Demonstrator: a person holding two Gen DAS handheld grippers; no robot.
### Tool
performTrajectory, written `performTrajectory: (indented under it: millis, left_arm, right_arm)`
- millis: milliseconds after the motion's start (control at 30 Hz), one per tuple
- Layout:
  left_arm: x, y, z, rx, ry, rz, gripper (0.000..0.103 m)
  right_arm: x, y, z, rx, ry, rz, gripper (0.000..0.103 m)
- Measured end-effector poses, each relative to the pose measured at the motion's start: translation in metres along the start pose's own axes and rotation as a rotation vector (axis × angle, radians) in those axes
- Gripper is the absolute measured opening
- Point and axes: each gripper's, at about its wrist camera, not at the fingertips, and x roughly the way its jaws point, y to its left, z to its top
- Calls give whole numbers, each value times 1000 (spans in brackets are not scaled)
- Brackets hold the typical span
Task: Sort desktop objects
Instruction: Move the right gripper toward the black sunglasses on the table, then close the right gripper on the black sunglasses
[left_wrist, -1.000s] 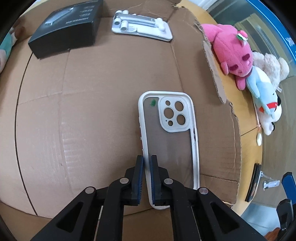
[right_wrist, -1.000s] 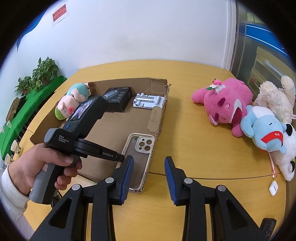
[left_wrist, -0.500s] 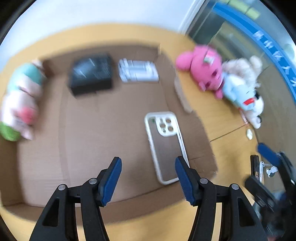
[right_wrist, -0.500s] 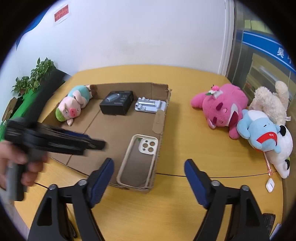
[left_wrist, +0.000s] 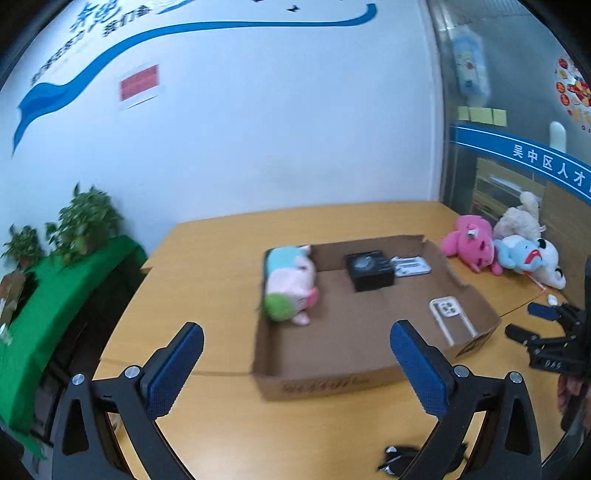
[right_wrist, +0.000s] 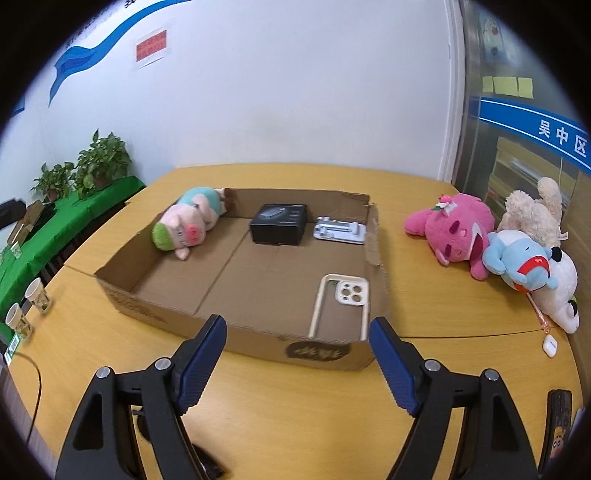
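Observation:
A shallow cardboard box (right_wrist: 236, 280) (left_wrist: 332, 373) on the wooden table holds a white phone case (right_wrist: 343, 299) (left_wrist: 452, 319), a black box (right_wrist: 279, 223) (left_wrist: 369, 273), a silver stand (right_wrist: 340, 230) (left_wrist: 410, 264) and a pig plush (right_wrist: 184, 227) (left_wrist: 291, 288). My left gripper (left_wrist: 295, 365) is open and empty, pulled back before the box's near left. My right gripper (right_wrist: 299, 358) is open and empty before the box's front wall; it also shows in the left wrist view (left_wrist: 546, 332).
Pink (right_wrist: 454, 229), blue (right_wrist: 521, 266) and white (right_wrist: 532, 210) plush toys lie on the table right of the box. A white earbud case (right_wrist: 549, 345) lies nearby. Paper cups (right_wrist: 37, 295) stand at the left edge. Potted plants (right_wrist: 99, 162) sit on a green-covered side table.
My left gripper let go of the phone case, opened wide and drew back and up from the box. My right gripper opened wider and drew back slightly. The case lies in the box.

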Motion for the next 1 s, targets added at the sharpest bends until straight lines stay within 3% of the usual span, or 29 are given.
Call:
performTrajectory:
  millis: [267,400,533,733,1000]
  left_arm:
    - [-9,-5,-57,-96,-26,-27,102]
    - [-7,-24,-70,-80,-52,-39,102]
    - [3,-38,-80,-71,-18,-81,102]
    - [17,-36,-106,-102,71,-141,102]
    - [46,-28,-165,-202,265,-250,102]
  right_arm:
    - [-5,32,-25,-33,24,7,80]
    - [-6,40,-34,-57,41,-3,80]
    - [-7,43,-39,-71,47,31,80]
    - [-1,36,-63,-117,162,242,80]
    - [23,55,-135,-224,315,397,80]
